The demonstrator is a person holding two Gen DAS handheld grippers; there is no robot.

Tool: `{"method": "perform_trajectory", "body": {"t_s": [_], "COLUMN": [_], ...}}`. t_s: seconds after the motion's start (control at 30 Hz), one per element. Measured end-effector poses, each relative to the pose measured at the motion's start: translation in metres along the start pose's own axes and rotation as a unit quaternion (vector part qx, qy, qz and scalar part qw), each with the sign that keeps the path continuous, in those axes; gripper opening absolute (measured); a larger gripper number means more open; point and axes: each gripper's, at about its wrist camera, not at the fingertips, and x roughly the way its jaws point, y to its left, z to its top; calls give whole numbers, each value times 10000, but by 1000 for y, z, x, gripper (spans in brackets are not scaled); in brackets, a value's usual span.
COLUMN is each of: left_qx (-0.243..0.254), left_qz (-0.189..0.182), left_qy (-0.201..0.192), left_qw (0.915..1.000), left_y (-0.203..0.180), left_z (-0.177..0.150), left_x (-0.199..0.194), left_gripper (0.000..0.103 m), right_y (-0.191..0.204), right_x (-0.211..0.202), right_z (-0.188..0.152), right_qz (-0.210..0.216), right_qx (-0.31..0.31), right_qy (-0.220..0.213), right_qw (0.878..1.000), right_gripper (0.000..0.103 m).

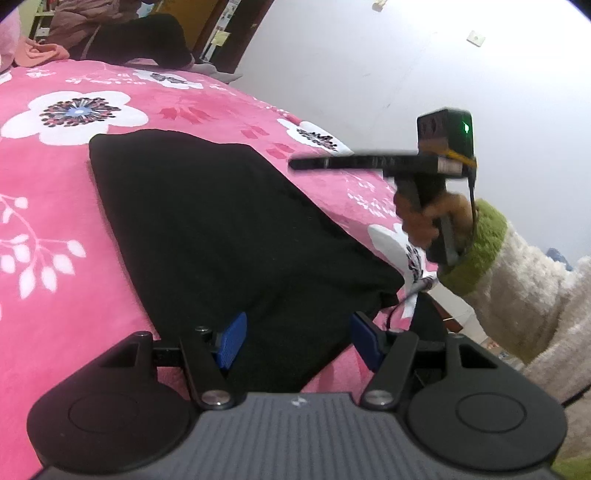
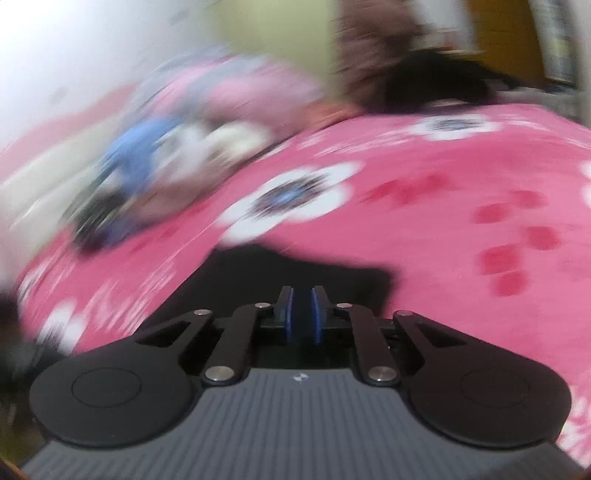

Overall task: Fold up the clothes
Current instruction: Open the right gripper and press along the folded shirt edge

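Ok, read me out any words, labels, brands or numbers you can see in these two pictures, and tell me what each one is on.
No text can be read.
Small white logo mark on the left gripper body: a symbol, not letters.
Same mark on the right gripper body: a symbol too.
Label on the black bar of the other gripper: blurred.
Papers on the door frame: too small.

A bed (image 1: 221, 107) is covered by a pink flowered blanket (image 1: 48, 229), on which a folded black garment (image 1: 221, 229) is laid flat
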Motion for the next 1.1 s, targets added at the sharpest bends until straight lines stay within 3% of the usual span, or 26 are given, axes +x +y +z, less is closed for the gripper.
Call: {"method": "perform_trajectory", "body": {"t_s": [0.1, 0.13, 0.23, 0.27, 0.37, 0.53, 0.57, 0.63, 0.67, 0.73, 0.77, 0.83, 0.97, 1.1], "left_qx": [46, 66, 172, 213, 209, 251, 294, 373, 407, 459, 474, 490, 526, 578], "left_qz": [141, 188, 301, 341, 448, 522, 518, 525, 538, 542, 520, 482, 497, 489], "left_qy": [-25, -29, -72, -88, -82, -23, -5, 36, 54, 61, 51, 43, 95, 159], "left_qw": [9999, 9998, 9994, 9992, 9987, 9983, 9982, 9979, 9977, 9975, 9975, 9976, 9973, 9970], "left_y": [-6, -8, -14, -15, -16, -22, -24, -27, -29, -32, -33, -35, -37, -37], "left_z": [-1, -1, -1, -1, 1, 1, 0, -3, -5, -8, -8, -9, -9, -15], "left_x": [-5, -7, -13, -14, -15, -14, -14, -15, -15, -17, -18, -18, -13, -14], "left_gripper": [64, 64, 64, 64, 64, 64, 64, 64, 64, 64, 64, 64, 64, 64], "right_y": [14, 5, -23, -23, -2, 57, 61, 52, 42, 18, 15, 24, 59, 59], "right_x": [5, 5, -18, -29, -53, -49, -48, -38, -40, -52, -59, -72, -70, -69], "right_z": [-12, -16, -18, -20, -23, -44, -49, -55, -55, -53, -52, -52, -57, -77], "right_qz": [116, -135, -906, -928, -551, 557, 564, 105, -53, -446, -627, -513, 171, -223], "right_qx": [-493, -375, 432, 500, 197, -758, -850, -810, -579, 173, 240, 113, -368, -514], "right_qy": [394, 413, 61, -120, -330, -13, 118, 359, 348, 203, 134, -50, -76, 406], "right_qw": [9979, 9984, 9949, 9944, 9977, 9956, 9947, 9960, 9977, 9986, 9977, 9986, 9991, 9976], "right_gripper": [11, 12, 16, 16, 16, 14, 14, 13, 19, 19, 19, 19, 18, 16]}}
